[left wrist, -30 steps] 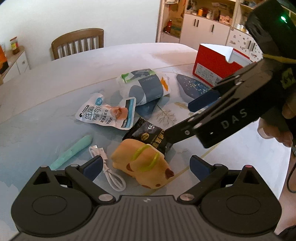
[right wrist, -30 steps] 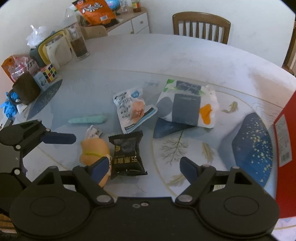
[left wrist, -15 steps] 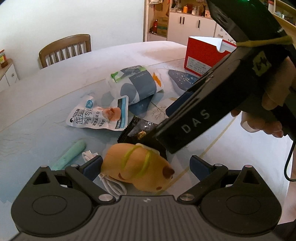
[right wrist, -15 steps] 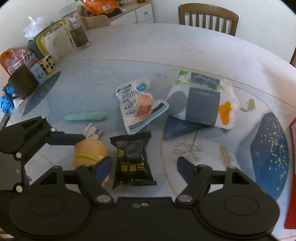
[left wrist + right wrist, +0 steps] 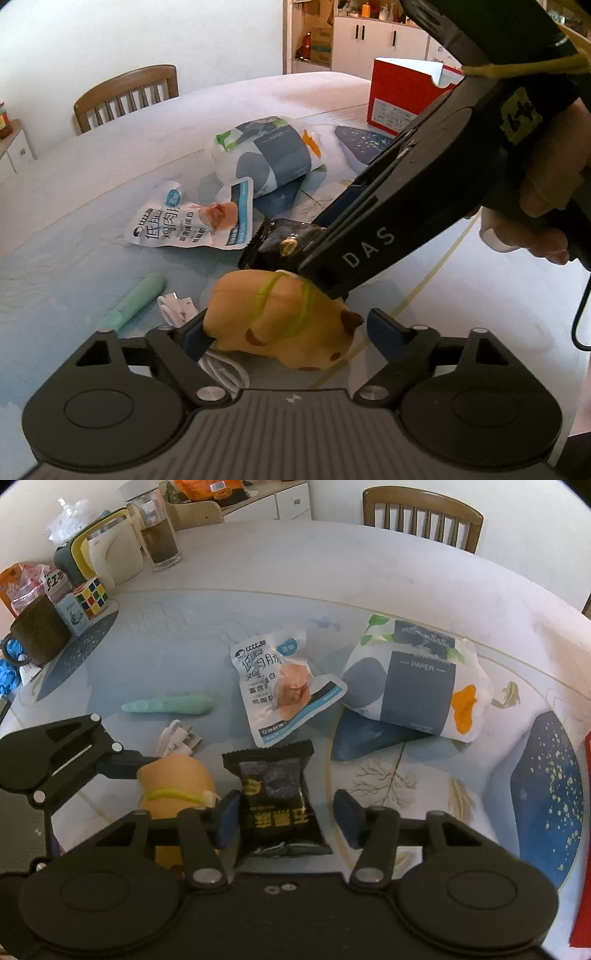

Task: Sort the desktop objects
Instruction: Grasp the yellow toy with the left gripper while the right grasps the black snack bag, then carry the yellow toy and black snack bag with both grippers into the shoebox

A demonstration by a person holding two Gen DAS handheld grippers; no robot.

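An orange capybara toy (image 5: 280, 321) with a yellow-green band lies on the table between the fingers of my left gripper (image 5: 290, 330). Its jaws are closing: the left pad meets the toy's rear and the right pad stands just off its nose. A black snack packet (image 5: 277, 797) lies between the fingers of my right gripper (image 5: 288, 818), whose jaws are also closing. The left pad is at the packet's edge and the right pad is apart from it. In the left wrist view the right gripper (image 5: 325, 258) reaches down over the packet (image 5: 280, 243), held by a hand.
A white cable (image 5: 177, 738) and a mint-green stick (image 5: 168, 706) lie left of the toy. Beyond are a chicken snack pouch (image 5: 280, 686) and a tissue pack (image 5: 417, 679). A red box (image 5: 402, 96) stands far right. A mug (image 5: 37, 635), cube (image 5: 90, 594) and glass (image 5: 160, 539) crowd the far left.
Both grippers have narrowed their jaws. The right one came down over the black packet. The left one now has the toy between its fingers, which lay ahead of them before.
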